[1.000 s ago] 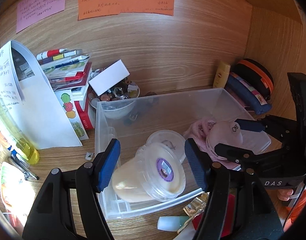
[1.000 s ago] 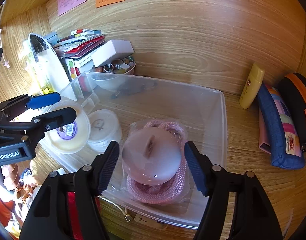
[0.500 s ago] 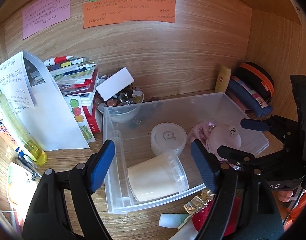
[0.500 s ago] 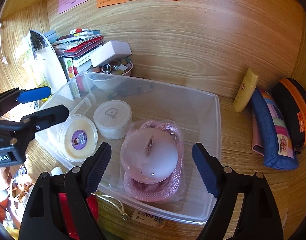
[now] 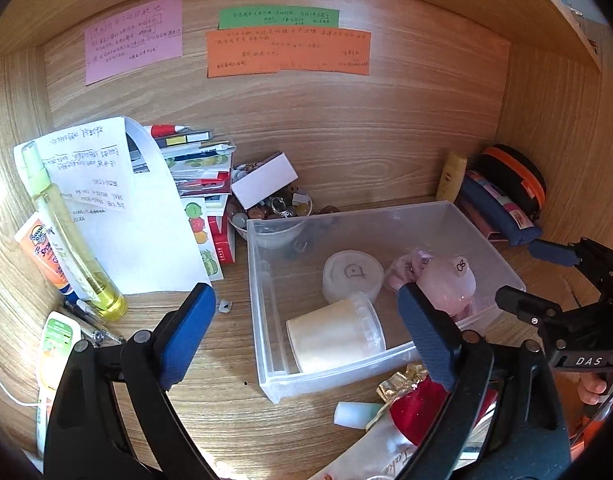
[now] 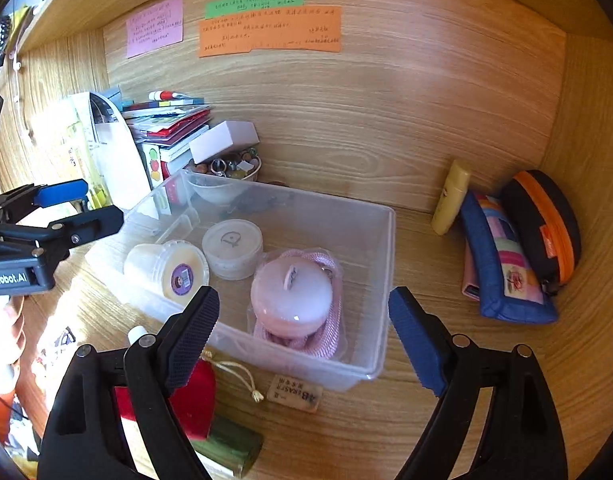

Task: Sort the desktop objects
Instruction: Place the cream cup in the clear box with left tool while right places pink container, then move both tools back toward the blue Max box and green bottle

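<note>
Left wrist view: the clear bin (image 5: 390,220) stands on the wooden worktop (image 5: 226,360). Inside it a cream tub (image 5: 330,334) lies on its side, long axis level, lid toward the pink pouch (image 5: 446,280). The left gripper (image 5: 306,336) has just been opening; its jaws stand wide, nothing between them.

Right wrist view: the tub's purple label (image 6: 181,276) shows here only. The right gripper (image 6: 304,334), also just opening, stands empty over the bin's near wall. Paper notes (image 6: 266,32) hang on the wooden back panel behind the bin.
</note>
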`<state>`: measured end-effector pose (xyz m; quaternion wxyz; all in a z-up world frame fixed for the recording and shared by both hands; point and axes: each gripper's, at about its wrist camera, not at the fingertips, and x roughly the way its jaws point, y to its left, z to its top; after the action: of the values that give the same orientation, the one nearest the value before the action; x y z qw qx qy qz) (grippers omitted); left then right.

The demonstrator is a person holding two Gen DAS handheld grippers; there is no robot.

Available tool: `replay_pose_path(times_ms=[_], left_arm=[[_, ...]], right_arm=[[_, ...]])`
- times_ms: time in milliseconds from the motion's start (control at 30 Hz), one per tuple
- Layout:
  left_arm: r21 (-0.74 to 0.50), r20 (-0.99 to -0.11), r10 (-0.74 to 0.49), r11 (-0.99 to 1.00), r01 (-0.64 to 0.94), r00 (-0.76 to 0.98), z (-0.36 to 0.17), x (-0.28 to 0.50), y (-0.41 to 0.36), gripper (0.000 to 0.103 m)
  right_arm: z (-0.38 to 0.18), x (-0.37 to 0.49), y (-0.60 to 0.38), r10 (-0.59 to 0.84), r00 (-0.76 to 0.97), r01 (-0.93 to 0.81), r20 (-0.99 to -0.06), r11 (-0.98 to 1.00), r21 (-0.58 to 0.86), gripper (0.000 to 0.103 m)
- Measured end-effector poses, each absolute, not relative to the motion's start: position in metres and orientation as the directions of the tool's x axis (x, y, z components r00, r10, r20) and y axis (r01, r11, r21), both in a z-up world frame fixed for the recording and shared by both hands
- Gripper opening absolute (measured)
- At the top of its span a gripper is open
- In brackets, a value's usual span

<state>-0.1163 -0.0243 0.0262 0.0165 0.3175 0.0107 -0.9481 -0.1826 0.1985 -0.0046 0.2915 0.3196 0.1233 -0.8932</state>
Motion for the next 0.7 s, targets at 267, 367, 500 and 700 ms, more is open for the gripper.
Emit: replay_pose_path(times_ms=[267,367,500,700], left_arm=[[0.021,-0.615,-0.074,-0.997,0.077,-0.785,0.025,-0.083,-0.044,0.096],[0.039,-0.635,-0.101,-0.994,0.099,-0.766,0.017,-0.07,-0.055,0.096],[0.041,-0.674,-0.124,-0.991,0.131,-0.728,0.0,-0.053,-0.07,0.096],[0.016,-0.72,-0.125,-0.986,0.165,-0.683,-0.026,-0.03,-0.083,0.096]], right_arm=[[-0.006,-0.163,0.221,-0.425,-0.634,0.576,-0.646,-0.817,-0.027,0.085],[-0.01,-0.154,0.225,-0.412,-0.636,0.57,-0.653,-0.821,-0.036,0.086],[-0.019,-0.146,0.229,-0.393,-0.638,0.563,-0.662,-0.825,-0.054,0.086],[-0.039,-0.135,0.236,-0.377,-0.606,0.546,-0.701,-0.837,-0.021,0.086]])
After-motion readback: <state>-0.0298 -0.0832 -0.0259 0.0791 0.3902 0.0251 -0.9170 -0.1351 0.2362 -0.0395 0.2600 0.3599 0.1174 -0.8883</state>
